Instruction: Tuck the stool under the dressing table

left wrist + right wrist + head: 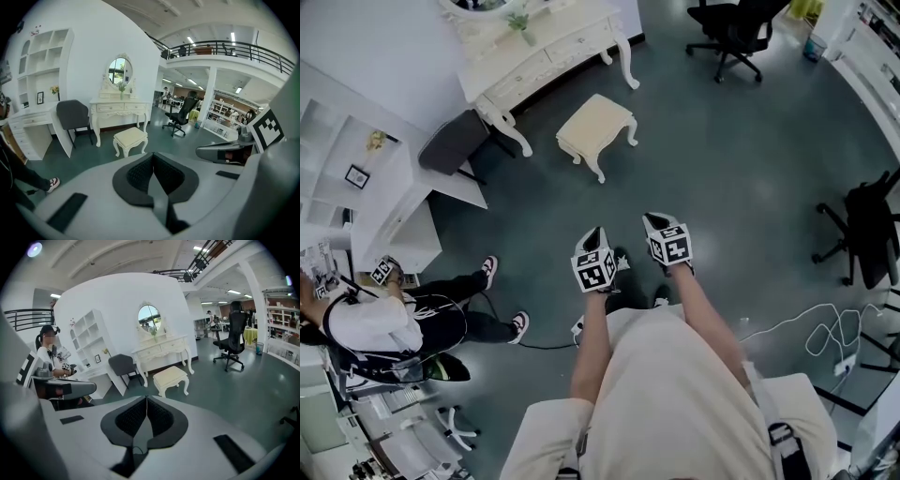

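A cream stool (595, 128) with curved white legs stands on the dark green floor, a short way out from the white dressing table (546, 52) with an oval mirror. The same stool (130, 139) and table (118, 110) show ahead in the left gripper view; the right gripper view has the stool (171, 378) before the table (161, 349). My left gripper (592, 236) and right gripper (656, 224) hang side by side in front of me, well short of the stool. Both have their jaws pressed together with nothing between them, the left gripper (152, 154) and right gripper (146, 398) alike.
A grey chair (452, 141) stands left of the dressing table by a white desk with shelves (384, 202). A seated person (403, 319) is at the left. Black office chairs (733, 30) stand at the far right and at the right edge (867, 230). White cables (825, 333) lie on the floor.
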The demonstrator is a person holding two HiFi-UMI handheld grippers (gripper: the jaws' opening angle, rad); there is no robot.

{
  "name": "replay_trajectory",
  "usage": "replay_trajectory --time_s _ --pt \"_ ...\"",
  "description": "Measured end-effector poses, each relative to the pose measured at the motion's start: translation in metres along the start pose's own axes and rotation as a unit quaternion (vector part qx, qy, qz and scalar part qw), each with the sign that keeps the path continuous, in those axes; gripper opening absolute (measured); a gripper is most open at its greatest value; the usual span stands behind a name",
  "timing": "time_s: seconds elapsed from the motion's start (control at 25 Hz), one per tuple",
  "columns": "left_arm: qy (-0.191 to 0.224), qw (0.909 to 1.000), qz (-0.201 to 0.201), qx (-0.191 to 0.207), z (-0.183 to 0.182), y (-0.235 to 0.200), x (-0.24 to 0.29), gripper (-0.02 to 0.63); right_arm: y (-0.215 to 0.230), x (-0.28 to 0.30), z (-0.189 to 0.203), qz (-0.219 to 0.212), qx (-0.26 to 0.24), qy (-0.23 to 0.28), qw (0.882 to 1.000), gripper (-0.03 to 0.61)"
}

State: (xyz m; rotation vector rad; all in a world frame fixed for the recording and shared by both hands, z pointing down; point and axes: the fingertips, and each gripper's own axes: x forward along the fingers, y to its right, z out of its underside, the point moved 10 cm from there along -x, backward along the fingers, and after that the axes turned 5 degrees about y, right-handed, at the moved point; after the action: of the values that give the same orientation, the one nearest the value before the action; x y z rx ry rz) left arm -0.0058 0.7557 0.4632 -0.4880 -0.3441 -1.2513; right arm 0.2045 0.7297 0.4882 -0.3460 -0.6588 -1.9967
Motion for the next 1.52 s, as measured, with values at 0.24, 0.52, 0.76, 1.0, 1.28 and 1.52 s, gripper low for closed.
replay_trajectory --time_s 0.24,0.52,0.76,1.0,1.28,1.52 --pt "-0.009 0.9999 0.001 0.009 -0.012 -0.016 0.034 0.015 0.016 0.030 -0.015 -0.002 0.019 -0.002 1.000 0.044" --pt "-0.003 0.9999 0.008 -0.009 -0.061 -0.041 0.097 0.015 0.036 0.079 -0.058 -0.005 0.027 -0.011 1.000 0.044" --pt "-0.012 0.9996 0.014 -0.021 -0.101 -0.074 0.155 0.015 0.052 0.131 -0.088 0.008 0.030 -0.030 0.999 0.044" --pt "-0.015 0.9990 0.023 -0.036 -0.141 -0.114 0.218 0.016 0.067 0.189 -0.124 0.021 0.031 -0.044 0.998 0.044" --pt "-0.025 0.9982 0.041 -0.035 -0.180 -0.152 0.285 0.015 0.084 0.250 -0.159 0.043 0.046 -0.045 0.997 0.044" --pt "-0.028 0.9976 0.053 -0.034 -0.206 -0.189 0.326 0.015 0.086 0.297 -0.183 0.066 0.058 -0.033 0.996 0.044"
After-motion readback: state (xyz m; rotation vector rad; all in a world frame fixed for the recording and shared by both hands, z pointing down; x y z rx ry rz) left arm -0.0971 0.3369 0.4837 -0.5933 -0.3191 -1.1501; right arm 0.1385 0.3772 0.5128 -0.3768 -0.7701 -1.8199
